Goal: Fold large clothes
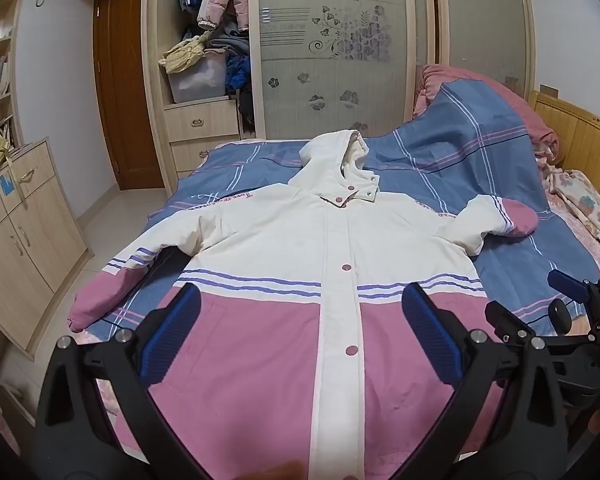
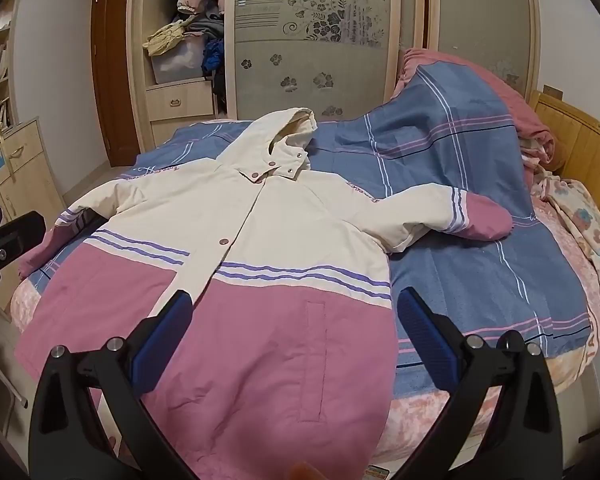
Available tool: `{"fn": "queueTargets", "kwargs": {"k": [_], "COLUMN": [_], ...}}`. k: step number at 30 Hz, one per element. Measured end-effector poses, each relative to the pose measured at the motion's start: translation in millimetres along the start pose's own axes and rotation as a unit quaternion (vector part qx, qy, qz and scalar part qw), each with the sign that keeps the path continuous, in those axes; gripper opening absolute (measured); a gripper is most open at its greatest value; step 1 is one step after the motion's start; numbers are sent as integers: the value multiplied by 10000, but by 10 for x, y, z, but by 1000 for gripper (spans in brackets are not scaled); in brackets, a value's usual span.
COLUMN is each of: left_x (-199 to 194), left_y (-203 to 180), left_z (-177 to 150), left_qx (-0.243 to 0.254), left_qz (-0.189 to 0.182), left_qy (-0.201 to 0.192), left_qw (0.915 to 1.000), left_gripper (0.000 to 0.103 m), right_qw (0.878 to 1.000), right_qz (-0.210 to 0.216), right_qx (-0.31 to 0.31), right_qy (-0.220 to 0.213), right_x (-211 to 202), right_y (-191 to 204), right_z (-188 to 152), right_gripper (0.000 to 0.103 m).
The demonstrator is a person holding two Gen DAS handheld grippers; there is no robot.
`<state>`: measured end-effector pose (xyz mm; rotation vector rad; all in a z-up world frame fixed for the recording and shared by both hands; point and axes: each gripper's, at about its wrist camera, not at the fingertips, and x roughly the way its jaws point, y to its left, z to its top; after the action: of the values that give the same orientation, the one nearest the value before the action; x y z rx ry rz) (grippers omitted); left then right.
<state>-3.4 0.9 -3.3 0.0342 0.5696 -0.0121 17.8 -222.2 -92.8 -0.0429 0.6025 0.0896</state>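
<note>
A large hooded jacket [image 1: 300, 240], cream on top and pink below with purple stripes, lies flat and face up on the bed, buttoned, hood away from me, both sleeves spread out. It also shows in the right wrist view [image 2: 236, 280]. My left gripper [image 1: 300, 304] is open and empty, hovering above the jacket's lower pink part near the button placket. My right gripper [image 2: 294, 312] is open and empty above the jacket's right pink panel near its side edge. The right gripper's body also shows at the right edge of the left wrist view [image 1: 572, 320].
The jacket lies on a blue plaid bedsheet [image 1: 520, 248]. A rolled pink-and-blue quilt [image 2: 460, 92] is piled at the far right by the wooden headboard [image 2: 580, 140]. A floral blanket [image 2: 592, 232] lies on the right. A wardrobe [image 1: 332, 40] stands behind, cabinets [image 1: 24, 220] at left.
</note>
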Motion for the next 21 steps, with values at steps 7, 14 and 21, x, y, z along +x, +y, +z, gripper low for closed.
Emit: {"fn": "queueTargets", "kwargs": {"k": [7,14,21], "left_x": [2,-1,1], "left_y": [-2,1,3], "left_z": [-1,-1,2], "left_qx": [-2,-7,-2], "left_qz": [10,9,7], "left_qy": [2,4,0], "left_qw": [10000,10000,10000], "left_gripper": [101,101,101], "right_qw": [10000,10000,10000], "right_qz": [-6,5,63], "right_qx": [-16,-28,-54], "right_qy": [-6,7,-11], "right_x": [10,79,35], "right_y": [16,107,59], "right_z": [-3,-35,-20], "right_gripper": [102,102,102]}}
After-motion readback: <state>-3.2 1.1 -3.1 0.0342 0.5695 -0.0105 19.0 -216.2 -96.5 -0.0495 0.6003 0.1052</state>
